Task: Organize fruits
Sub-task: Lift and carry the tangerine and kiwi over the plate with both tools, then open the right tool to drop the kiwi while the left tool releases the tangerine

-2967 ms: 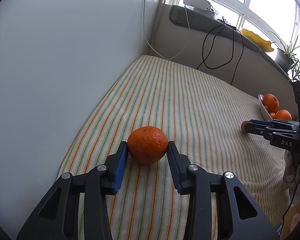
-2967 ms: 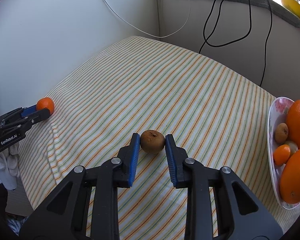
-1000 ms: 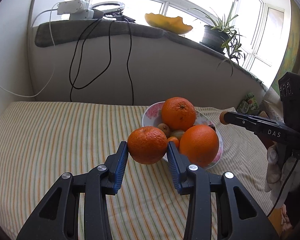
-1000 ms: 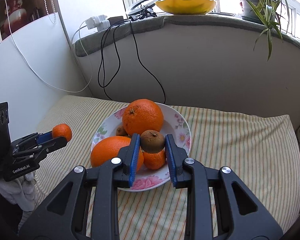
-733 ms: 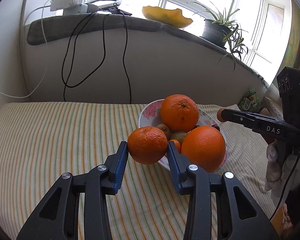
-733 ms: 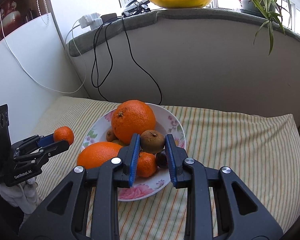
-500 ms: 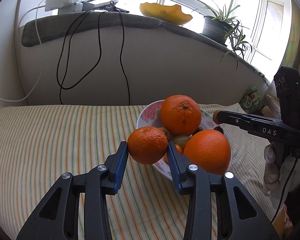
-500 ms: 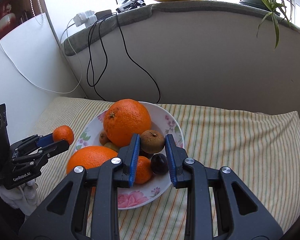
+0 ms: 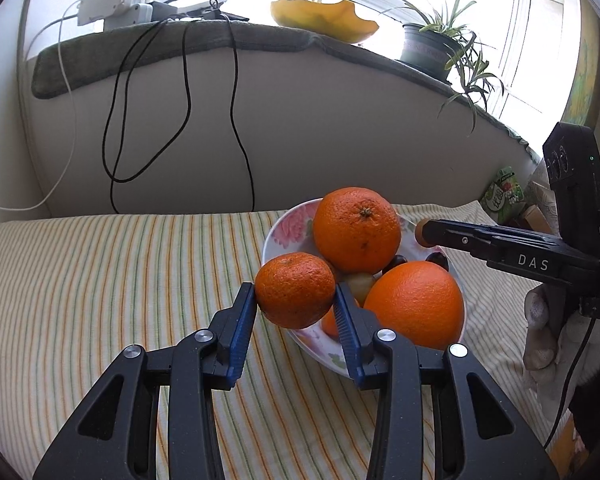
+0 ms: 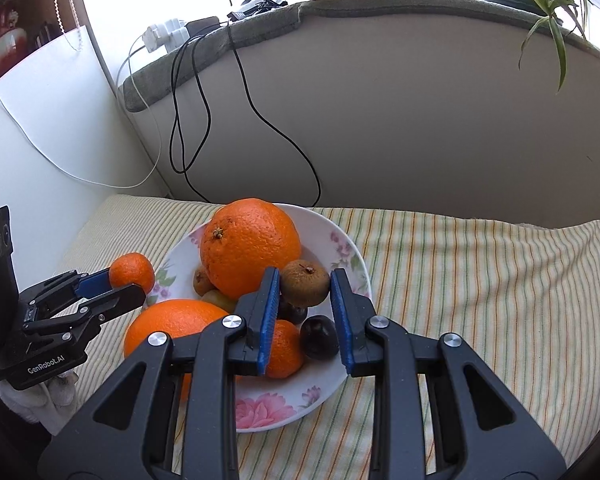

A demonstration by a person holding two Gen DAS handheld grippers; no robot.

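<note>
My left gripper is shut on a small orange mandarin, held at the near left rim of a white floral bowl. My right gripper is shut on a brown kiwi, held over the bowl. The bowl holds two big oranges, a small mandarin, a dark plum and other small fruit. The left gripper with its mandarin shows in the right wrist view; the right gripper shows in the left wrist view.
The bowl stands on a striped cloth over a soft surface. A padded wall with hanging black cables rises behind. The sill holds a yellow dish, a potted plant and a power strip.
Both grippers have moved in closer to the bowl with their fruit still held. The kiwi now hangs lower over the fruit, and the mandarin is at the bowl's rim.
</note>
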